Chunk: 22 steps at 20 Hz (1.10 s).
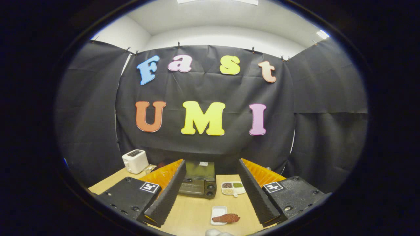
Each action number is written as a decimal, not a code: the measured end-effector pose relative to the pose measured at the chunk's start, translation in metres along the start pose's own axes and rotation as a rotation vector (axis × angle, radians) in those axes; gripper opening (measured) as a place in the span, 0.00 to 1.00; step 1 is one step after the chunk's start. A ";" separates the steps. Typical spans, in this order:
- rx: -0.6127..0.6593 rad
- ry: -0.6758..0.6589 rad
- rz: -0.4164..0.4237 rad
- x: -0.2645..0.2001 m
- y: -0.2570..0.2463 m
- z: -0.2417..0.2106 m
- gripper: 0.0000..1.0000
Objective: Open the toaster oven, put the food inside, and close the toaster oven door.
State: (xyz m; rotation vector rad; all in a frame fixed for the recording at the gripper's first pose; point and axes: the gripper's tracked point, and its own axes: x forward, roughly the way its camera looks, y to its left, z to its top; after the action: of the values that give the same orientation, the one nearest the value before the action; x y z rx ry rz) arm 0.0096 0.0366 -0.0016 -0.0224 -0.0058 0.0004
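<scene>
A black toaster oven [198, 181] stands on the wooden table [193, 209] beyond my fingers, its glass door closed and two knobs on its right side. Nearer, a reddish-brown piece of food [226, 218] lies on a small white tray [218, 215], just ahead of the fingers and a little right of the middle. My gripper [210, 193] is open wide above the table, its two black ribbed pads [167, 193] apart with nothing between them.
A white toaster [135, 161] stands at the table's back left corner with a small crumpled wrapper [150, 168] beside it. A white divided dish [233, 188] with several kinds of grains sits right of the oven. Black cloth walls close in the table.
</scene>
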 end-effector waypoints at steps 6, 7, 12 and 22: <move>-0.008 -0.015 -0.002 0.025 0.036 -0.007 1.00; -0.005 -0.022 -0.002 0.033 0.044 -0.010 1.00; 0.027 0.014 0.023 0.095 0.086 -0.046 1.00; 0.081 0.177 0.069 0.224 0.144 -0.154 1.00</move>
State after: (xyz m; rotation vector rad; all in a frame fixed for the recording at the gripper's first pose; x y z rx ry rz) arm 0.2342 0.1772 -0.1578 0.0582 0.1719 0.0681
